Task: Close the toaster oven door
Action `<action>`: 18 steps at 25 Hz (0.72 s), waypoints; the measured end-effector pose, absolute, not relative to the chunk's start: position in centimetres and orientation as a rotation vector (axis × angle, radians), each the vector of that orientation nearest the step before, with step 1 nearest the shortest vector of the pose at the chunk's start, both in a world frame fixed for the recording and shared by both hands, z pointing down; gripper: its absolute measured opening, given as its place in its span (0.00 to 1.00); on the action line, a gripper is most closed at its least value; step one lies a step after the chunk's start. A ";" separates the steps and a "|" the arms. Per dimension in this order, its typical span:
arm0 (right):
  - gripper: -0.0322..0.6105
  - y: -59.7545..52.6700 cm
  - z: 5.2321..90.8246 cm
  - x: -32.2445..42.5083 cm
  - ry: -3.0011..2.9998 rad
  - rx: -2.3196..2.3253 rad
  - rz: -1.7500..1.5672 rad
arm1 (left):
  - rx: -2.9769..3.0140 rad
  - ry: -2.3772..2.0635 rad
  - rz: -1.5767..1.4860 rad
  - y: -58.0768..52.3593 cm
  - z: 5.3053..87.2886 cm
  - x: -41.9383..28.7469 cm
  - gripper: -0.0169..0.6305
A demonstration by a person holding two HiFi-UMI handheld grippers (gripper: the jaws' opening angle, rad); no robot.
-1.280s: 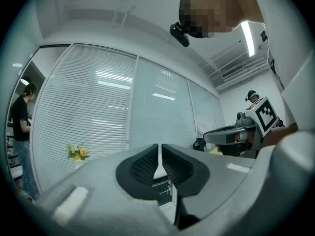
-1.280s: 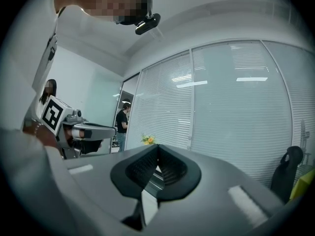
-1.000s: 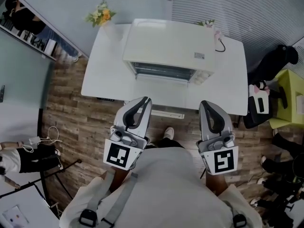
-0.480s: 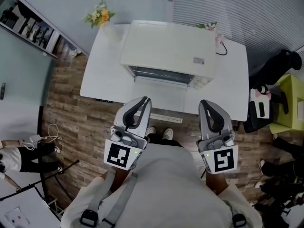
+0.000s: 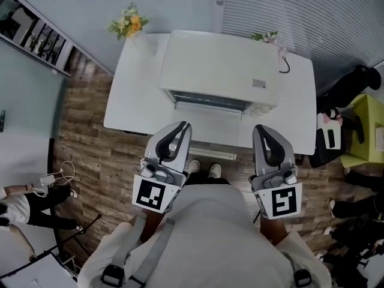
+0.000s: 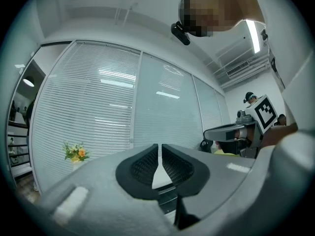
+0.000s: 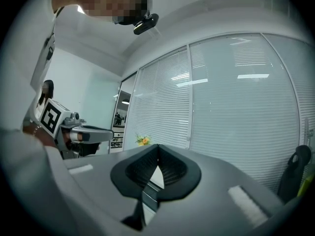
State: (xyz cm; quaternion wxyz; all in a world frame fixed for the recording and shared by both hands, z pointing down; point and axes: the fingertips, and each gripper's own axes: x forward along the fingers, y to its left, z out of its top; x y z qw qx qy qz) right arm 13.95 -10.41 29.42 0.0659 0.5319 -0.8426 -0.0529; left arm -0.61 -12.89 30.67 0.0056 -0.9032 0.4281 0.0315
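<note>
The toaster oven [image 5: 219,65] sits mid-table [image 5: 129,101], set toward the blinds. Its door [image 5: 207,125] appears dropped open toward the person, with the dark opening showing above it. Both grippers hang just short of the table's near edge, apart from the oven and touching nothing. The left gripper [image 5: 183,128] has its fingers [image 6: 142,166] all but pressed together, leaving a thin slit with nothing in it. The right gripper [image 5: 259,129] has its fingers [image 7: 172,168] closed tip to tip, empty. Flowers [image 5: 129,23] stand at the table's far left corner.
</note>
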 end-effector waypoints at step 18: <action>0.06 -10.8 29.1 12.3 -2.518 1.620 -0.169 | -2.888 1.418 -0.004 -13.8 37.0 -3.8 0.07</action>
